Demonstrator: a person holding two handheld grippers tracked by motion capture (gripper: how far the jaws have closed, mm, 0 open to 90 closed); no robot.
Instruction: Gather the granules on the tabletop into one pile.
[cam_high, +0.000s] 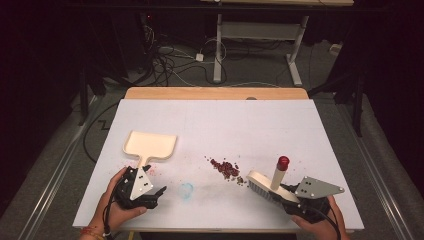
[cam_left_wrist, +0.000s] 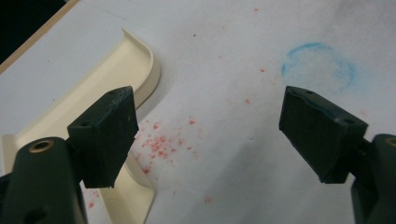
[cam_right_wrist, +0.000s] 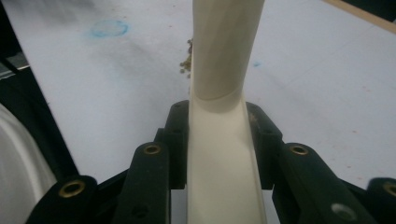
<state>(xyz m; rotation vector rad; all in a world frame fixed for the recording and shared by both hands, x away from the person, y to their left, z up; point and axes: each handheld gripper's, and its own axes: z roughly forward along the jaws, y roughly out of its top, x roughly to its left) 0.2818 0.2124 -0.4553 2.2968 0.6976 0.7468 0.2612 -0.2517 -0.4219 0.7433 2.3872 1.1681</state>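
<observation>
1. Table (cam_high: 215, 120): a white sheet is covering the top, with a wooden edge showing along the far side; pink specks are lying scattered on it.
2. Dustpan (cam_high: 150, 146): cream, lying flat on the left half of the table, its handle pointing toward the person. In the left gripper view, the dustpan (cam_left_wrist: 116, 74) is sitting just beyond the left jaw, its raised rim curving around.
3. Left gripper (cam_high: 159, 192): resting in the left hand (cam_high: 117, 202) at the near left edge, right beside the dustpan's handle. In its own view, the left gripper (cam_left_wrist: 205, 135) is holding its 2 jaws wide apart with nothing between them except the sheet.
4. Blue ring mark (cam_high: 187, 189): a faint smudged circle lying on the sheet between the 2 grippers, near the front edge.
5. Crumbs (cam_high: 225, 168): a dark red pile sitting just right of centre, right beside the brush's bristle end.
6. Brush (cam_high: 267, 187): cream, with a red-tipped handle standing up at a tilt, lying at the near right.
7. Right gripper (cam_high: 295, 202): held in the right hand (cam_high: 322, 225); in its own view, the right gripper (cam_right_wrist: 217, 140) is clamping both jaws on the brush's cream body.
</observation>
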